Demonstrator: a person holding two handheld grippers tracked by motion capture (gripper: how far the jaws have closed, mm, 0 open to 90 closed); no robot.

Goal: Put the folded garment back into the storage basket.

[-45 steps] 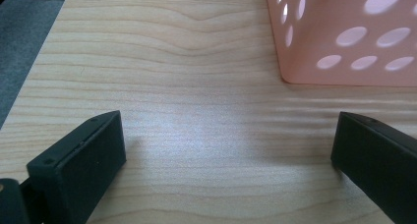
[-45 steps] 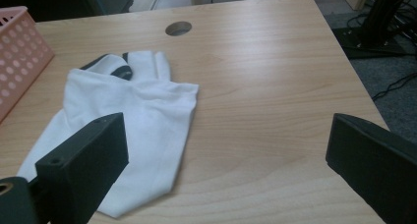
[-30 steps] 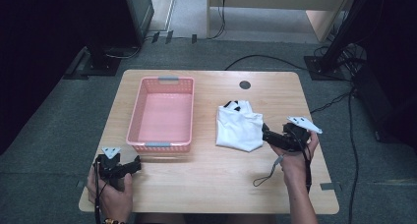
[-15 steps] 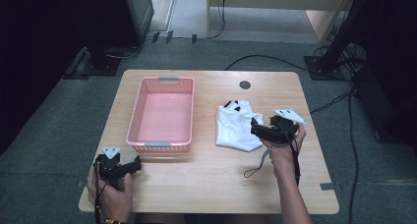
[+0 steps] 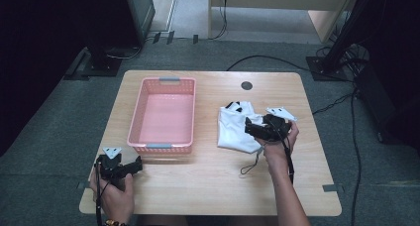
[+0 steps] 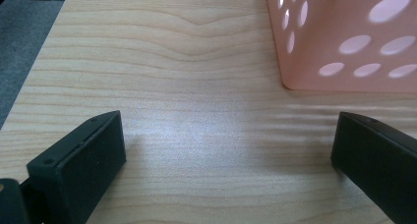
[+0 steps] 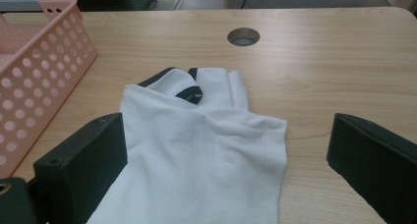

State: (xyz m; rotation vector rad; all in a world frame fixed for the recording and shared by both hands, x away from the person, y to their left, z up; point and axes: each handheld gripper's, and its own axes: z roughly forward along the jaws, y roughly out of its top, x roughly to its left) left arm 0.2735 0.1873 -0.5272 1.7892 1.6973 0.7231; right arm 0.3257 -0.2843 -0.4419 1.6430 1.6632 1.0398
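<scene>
Right gripper view, jaws: the right gripper stands wide open with nothing between its two black jaws, poised over the near end of the folded white cloth garment with dark collar trim.
Left gripper view, jaws: the left gripper is also spread wide and empty, low over bare wood near the corner of the pink perforated plastic basket.
Garment place: it lies flat on the light wooden table, to the right of the basket and apart from it.
Risk, thin grab: closing on the top fold alone would likely peel one layer up — the fold opens and the rest drags.
Risk, reach: a carry toward the basket could snag trailing cloth on its rim if the lift is low.
Risk, cable: the right gripper's dangling cord might catch the cloth edge.
Count: one garment, one basket, two grippers — one table with one round hole.
</scene>
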